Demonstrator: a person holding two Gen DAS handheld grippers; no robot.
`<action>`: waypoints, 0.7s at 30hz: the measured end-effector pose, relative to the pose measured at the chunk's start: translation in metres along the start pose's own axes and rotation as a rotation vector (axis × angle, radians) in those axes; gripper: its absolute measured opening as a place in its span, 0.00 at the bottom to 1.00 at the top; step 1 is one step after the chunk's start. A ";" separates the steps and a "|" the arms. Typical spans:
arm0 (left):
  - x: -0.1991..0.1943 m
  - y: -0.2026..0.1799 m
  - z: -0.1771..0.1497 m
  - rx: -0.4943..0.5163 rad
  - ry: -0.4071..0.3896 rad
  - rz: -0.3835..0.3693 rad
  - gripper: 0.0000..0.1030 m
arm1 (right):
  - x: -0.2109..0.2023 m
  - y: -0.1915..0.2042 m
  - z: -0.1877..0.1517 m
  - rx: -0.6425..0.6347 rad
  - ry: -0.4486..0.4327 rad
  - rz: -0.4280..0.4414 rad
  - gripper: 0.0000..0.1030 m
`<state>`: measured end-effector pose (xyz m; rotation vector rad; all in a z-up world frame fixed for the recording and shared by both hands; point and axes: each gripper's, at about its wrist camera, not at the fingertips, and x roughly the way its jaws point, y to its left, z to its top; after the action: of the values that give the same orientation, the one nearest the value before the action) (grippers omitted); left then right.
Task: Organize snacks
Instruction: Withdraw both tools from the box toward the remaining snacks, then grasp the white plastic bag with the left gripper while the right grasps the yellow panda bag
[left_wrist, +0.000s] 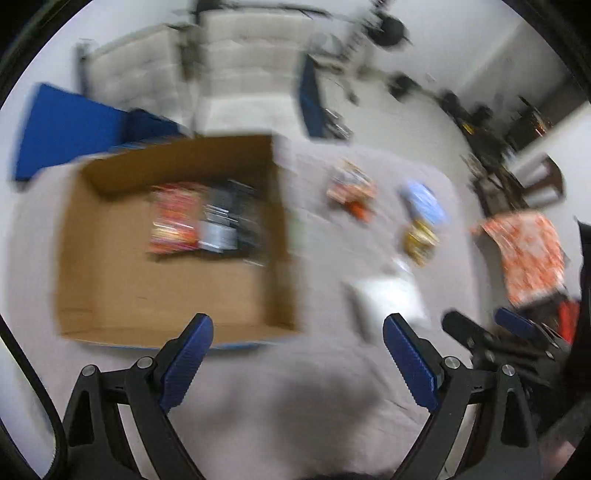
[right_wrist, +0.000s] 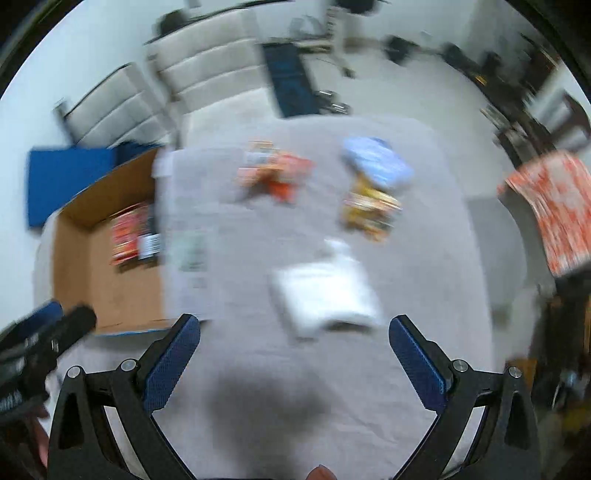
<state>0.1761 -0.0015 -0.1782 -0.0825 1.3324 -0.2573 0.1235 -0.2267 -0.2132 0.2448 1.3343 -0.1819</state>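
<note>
While both pairs of fingers (right_wrist: 186, 334) gape empty, white packet (right_wrist: 325, 299) just beyond the right gripper (right_wrist: 294, 332).

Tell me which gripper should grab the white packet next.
Probably the right gripper: it is open and empty with the white packet centred just ahead. The left gripper, also open, faces the cardboard box.

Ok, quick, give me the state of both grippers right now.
Left gripper: open, holding nothing, above the grey cloth-covered table.
Right gripper: open, holding nothing, with the white plastic packet just ahead of it.
</note>
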 end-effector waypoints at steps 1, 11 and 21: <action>0.011 -0.016 0.001 0.018 0.032 -0.027 0.92 | 0.004 -0.020 0.001 0.032 0.008 -0.016 1.00; 0.156 -0.143 0.007 0.106 0.347 -0.089 0.92 | 0.060 -0.156 0.006 0.190 0.108 -0.065 1.00; 0.228 -0.162 0.004 -0.029 0.472 -0.063 0.91 | 0.100 -0.180 0.015 0.196 0.164 -0.032 1.00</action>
<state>0.2066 -0.2114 -0.3604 -0.0917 1.8049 -0.3233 0.1117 -0.4033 -0.3198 0.4112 1.4846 -0.3259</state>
